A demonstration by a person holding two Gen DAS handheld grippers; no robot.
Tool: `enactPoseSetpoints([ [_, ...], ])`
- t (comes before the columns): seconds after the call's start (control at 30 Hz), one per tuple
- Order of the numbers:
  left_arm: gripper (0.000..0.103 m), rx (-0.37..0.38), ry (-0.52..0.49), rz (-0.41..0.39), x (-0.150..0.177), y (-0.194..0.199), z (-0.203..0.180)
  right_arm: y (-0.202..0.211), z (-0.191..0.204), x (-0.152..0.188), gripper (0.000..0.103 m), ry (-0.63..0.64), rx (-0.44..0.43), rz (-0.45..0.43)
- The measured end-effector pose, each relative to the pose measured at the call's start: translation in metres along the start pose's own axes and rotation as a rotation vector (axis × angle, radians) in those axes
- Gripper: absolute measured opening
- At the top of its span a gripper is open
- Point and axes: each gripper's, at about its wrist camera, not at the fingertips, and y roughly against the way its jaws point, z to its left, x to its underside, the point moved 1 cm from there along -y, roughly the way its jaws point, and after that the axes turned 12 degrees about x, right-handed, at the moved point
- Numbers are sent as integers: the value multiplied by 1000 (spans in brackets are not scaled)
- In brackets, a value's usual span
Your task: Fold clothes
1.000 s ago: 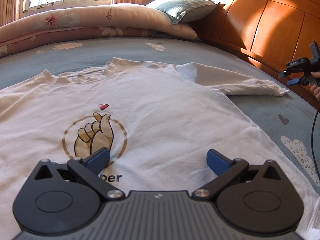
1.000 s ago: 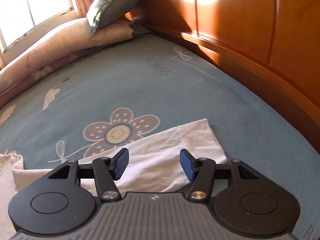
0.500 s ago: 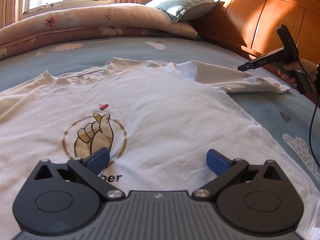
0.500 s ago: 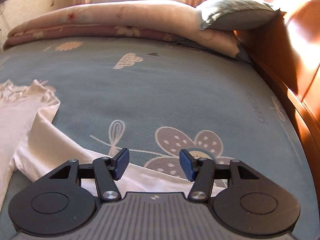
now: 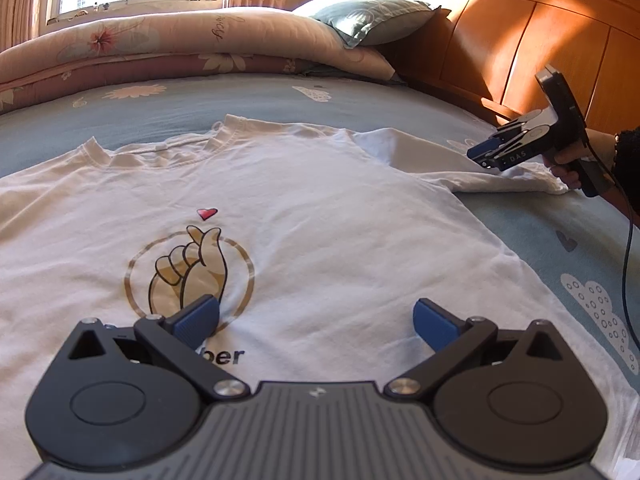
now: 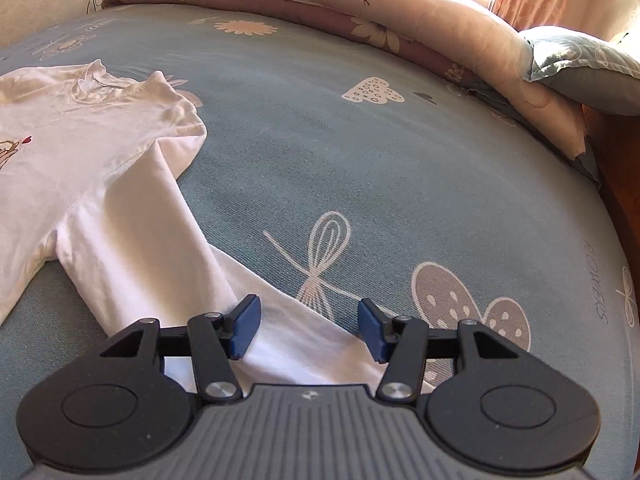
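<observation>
A white T-shirt (image 5: 320, 200) with a finger-heart print lies face up and flat on the blue bed sheet (image 5: 560, 220). My left gripper (image 5: 316, 314) hovers open over its lower front, nothing between the fingers. The shirt's right sleeve (image 5: 440, 160) stretches toward the headboard. My right gripper (image 5: 486, 152), held by a hand (image 5: 568, 168), sits low over that sleeve near its cuff. In the right wrist view the sleeve (image 6: 160, 240) runs under and between the fingers of the right gripper (image 6: 308, 320), whose jaws are closing. The pads do not press the cloth.
A wooden headboard (image 5: 520, 48) borders the bed on the right. A folded floral quilt (image 5: 180, 40) and a grey-green pillow (image 5: 372, 16) lie at the far end under the window. A black cable (image 5: 628, 260) hangs from the right gripper.
The right gripper swung in from the bed's right edge, rolled, and now sits over the sleeve facing the shirt body. The left gripper and the shirt have not moved.
</observation>
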Motion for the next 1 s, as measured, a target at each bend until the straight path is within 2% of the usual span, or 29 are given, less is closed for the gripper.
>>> enactPoseSetpoints([
  [0.07, 102, 1, 1, 0, 0, 0, 0, -2, -5, 1, 54, -23, -36, 5],
  [0.13, 102, 1, 1, 0, 0, 0, 0, -1, -5, 2, 37, -34, -71, 8],
  [0.2, 102, -1, -1, 1, 0, 0, 0, 3, 1, 3, 6, -3, -70, 3],
  [0.27, 102, -1, -1, 1, 0, -1, 0, 8, 9, 4, 3, 25, -35, -10],
  [0.37, 102, 0, 0, 1, 0, -1, 0, 12, 11, 3, 2, 12, 47, -27],
  [0.47, 102, 2, 2, -1, 0, 0, 0, 13, -4, 2, 2, -103, 112, -25],
  [0.53, 102, 4, 4, -3, 0, 0, 1, 9, -9, 1, 2, -172, 107, 14],
  [0.63, 102, 7, 7, -5, 0, 0, 1, 1, -1, -5, 3, -155, 144, 108],
  [0.67, 102, 9, 9, -6, 0, 1, 1, 2, 2, -11, 4, -141, 164, 115],
  [0.7, 102, 10, 10, -7, 0, 1, 1, 6, 6, -18, 11, -117, 186, 107],
  [0.73, 102, 11, 11, -7, 0, 1, 2, 10, 9, -26, 14, -99, 204, 70],
  [0.77, 102, 12, 12, -8, 0, 1, 2, 15, 12, -33, 21, -99, 213, 19],
  [0.8, 102, 13, 14, -9, 0, 1, 2, 17, 13, -40, 31, -118, 193, -16],
  [0.9, 102, 17, 17, -12, 0, 2, 2, 12, 27, -58, 32, -141, 86, -75],
  [1.0, 102, 18, 19, -13, 0, 2, 2, 0, 52, -69, 32, -75, 39, -89],
])
